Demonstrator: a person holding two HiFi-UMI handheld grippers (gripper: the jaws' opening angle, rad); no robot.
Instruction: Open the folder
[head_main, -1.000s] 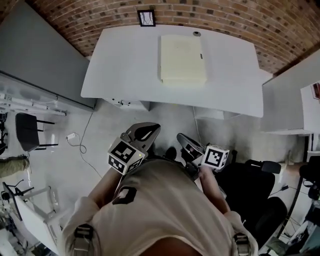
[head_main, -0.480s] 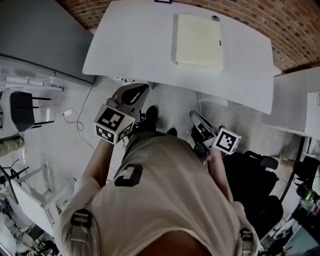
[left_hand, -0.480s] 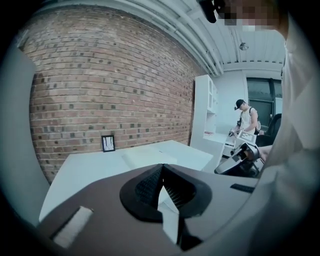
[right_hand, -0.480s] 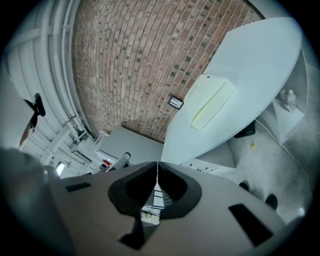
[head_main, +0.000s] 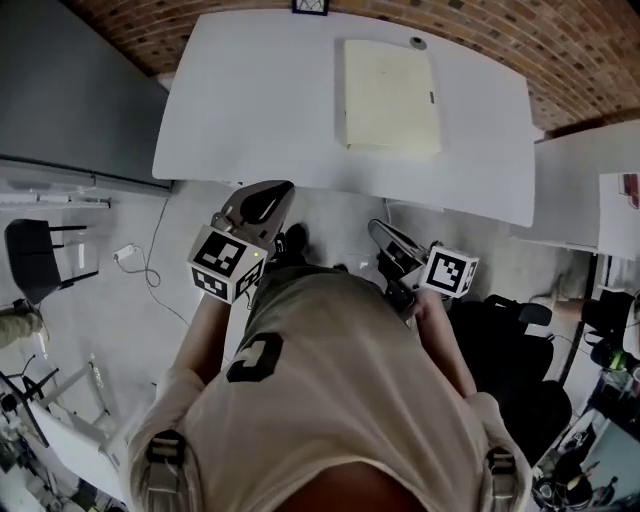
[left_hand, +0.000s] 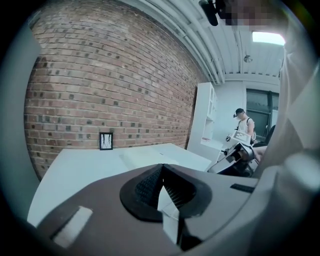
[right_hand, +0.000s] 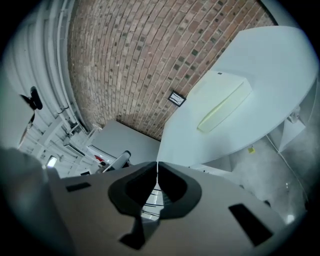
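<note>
A pale yellow folder (head_main: 390, 95) lies shut on the far right part of the white table (head_main: 250, 110). Both grippers hover over the floor in front of the table's near edge, apart from the folder. My left gripper (head_main: 281, 189) is shut and empty, its tips level with the table's edge. My right gripper (head_main: 373, 227) is also shut and empty, a little further back. In the left gripper view the jaws (left_hand: 161, 165) meet, with the folder (left_hand: 147, 158) lying flat beyond them. The right gripper view shows shut jaws (right_hand: 157, 163) and the folder (right_hand: 225, 102) on the table (right_hand: 250, 135).
A small picture frame (head_main: 311, 6) leans on the brick wall at the table's far edge. A small round object (head_main: 418, 43) sits by the folder's far corner. A grey panel (head_main: 70, 100) stands left, another white table (head_main: 585, 190) right, a black office chair (head_main: 510, 370) behind. A person (left_hand: 244, 126) stands far off.
The person has stepped towards the table. Both grippers have come forward with them, the left one more, and now sit close to the table's near edge. Both stayed shut.
</note>
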